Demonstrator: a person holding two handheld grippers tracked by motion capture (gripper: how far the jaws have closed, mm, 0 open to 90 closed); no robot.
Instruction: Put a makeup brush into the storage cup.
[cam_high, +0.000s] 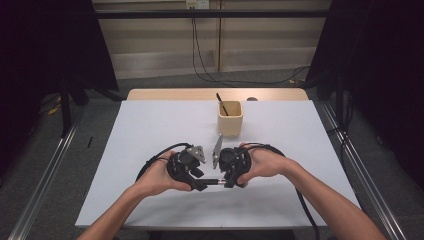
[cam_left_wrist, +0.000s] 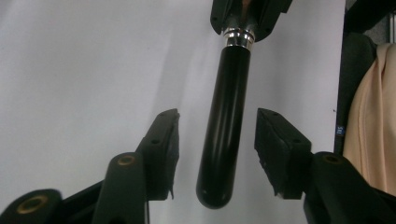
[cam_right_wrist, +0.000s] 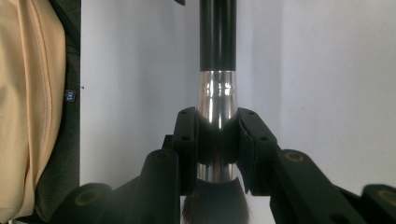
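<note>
A makeup brush (cam_high: 212, 181) with a black handle (cam_left_wrist: 226, 121), a silver ferrule (cam_right_wrist: 217, 93) and dark bristles (cam_right_wrist: 215, 205) hangs level just above the white table, between my two hands. My right gripper (cam_right_wrist: 217, 116) is shut on the ferrule, with the bristles behind its pads. It also appears at the top of the left gripper view, where the right gripper (cam_left_wrist: 250, 16) clamps the brush. My left gripper (cam_left_wrist: 218, 114) faces it from the other side. Its jaws stand on either side of the handle's rounded end, with a gap on each side.
A beige square cup (cam_high: 230, 119) stands behind my hands near the table's far middle, with a thin black stick (cam_high: 221, 104) leaning in it. The white tabletop (cam_high: 150, 130) spreads to both sides. A peach-coloured garment (cam_right_wrist: 28, 102) lies close past the near edge.
</note>
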